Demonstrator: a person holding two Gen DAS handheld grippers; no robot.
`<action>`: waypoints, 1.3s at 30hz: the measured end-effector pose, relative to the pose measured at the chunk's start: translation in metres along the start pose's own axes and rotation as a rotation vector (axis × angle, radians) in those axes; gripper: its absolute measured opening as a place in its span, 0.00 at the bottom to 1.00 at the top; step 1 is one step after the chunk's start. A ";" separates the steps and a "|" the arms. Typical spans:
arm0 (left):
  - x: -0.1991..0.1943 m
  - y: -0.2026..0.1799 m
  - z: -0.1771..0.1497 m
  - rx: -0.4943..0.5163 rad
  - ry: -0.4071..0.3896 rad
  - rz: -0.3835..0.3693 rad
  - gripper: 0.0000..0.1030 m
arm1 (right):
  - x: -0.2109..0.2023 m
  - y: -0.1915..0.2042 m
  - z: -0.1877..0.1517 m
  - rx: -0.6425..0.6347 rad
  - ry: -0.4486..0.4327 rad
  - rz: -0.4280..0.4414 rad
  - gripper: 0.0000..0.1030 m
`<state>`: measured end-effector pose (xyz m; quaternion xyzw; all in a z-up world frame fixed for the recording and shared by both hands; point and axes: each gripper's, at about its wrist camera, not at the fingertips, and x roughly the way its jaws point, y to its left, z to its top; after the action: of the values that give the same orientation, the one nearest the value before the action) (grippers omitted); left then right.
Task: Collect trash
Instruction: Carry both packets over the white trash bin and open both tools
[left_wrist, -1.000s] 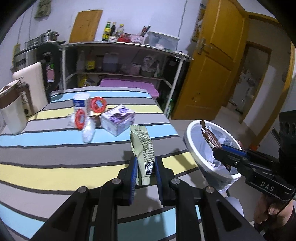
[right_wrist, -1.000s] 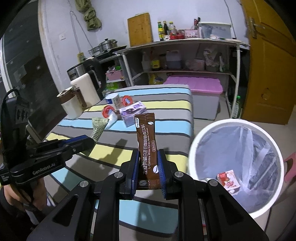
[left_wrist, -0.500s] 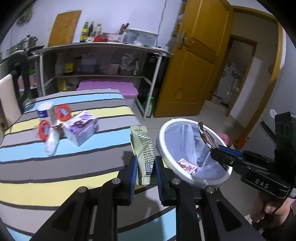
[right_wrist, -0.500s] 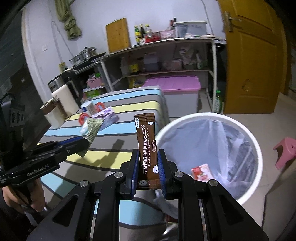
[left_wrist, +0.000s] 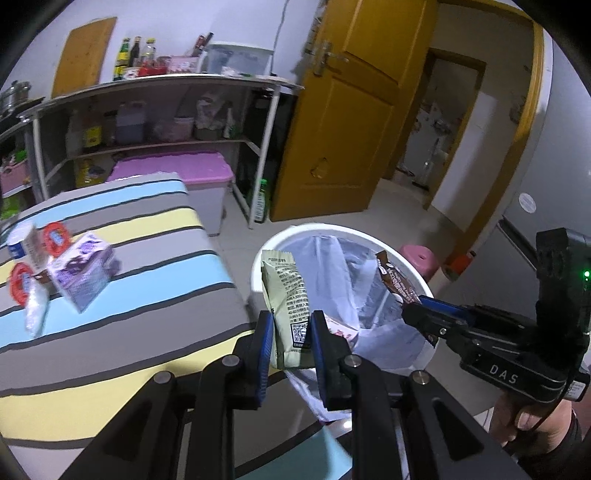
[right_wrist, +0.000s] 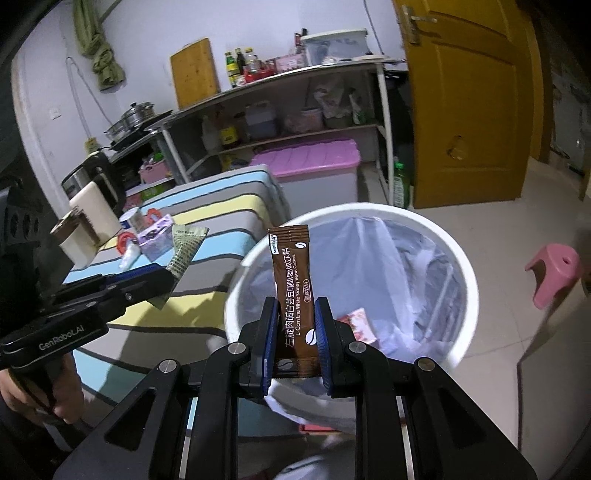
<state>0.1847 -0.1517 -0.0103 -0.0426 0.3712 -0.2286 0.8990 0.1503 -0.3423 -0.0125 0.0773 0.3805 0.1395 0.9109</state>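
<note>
Left gripper (left_wrist: 291, 332) clamped on a pale green snack wrapper (left_wrist: 286, 299), held upright at the near rim of the white bin (left_wrist: 369, 236) — over the edge, not yet clearly above the opening. Right gripper (right_wrist: 295, 332) clenched on a brown coffee sachet (right_wrist: 293, 291), standing upright between the pads, over the near side of the bin mouth.

Bin lined with a clear bag; one small red-and-white packet (right_wrist: 360, 323) already lies at the bottom. So at least one piece is collected, two more are in hand and not yet let go.

Beyond the bin, the striped worktop (left_wrist: 155, 236) carries more: a purple carton (left_wrist: 83, 271), two red-rimmed lids (left_wrist: 57, 238), a small white-and-blue tub (left_wrist: 20, 242), a crumpled clear plastic piece (left_wrist: 35, 308). All well apart from the bin.

Judgement: roughly the middle of the task — both drops pending, then that cluster on the worktop to fetch. Whether every item there counts as trash cannot be told.
</note>
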 end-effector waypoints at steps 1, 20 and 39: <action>0.005 -0.003 0.001 0.004 0.007 -0.009 0.21 | 0.000 -0.003 -0.001 0.006 0.003 -0.005 0.20; 0.059 -0.025 0.013 0.047 0.093 -0.082 0.23 | 0.019 -0.048 -0.006 0.095 0.069 -0.057 0.22; 0.001 0.010 -0.001 -0.033 0.035 -0.020 0.23 | -0.002 -0.013 0.001 0.070 0.000 -0.002 0.38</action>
<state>0.1885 -0.1432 -0.0141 -0.0571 0.3899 -0.2322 0.8893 0.1526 -0.3549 -0.0136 0.1087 0.3853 0.1252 0.9078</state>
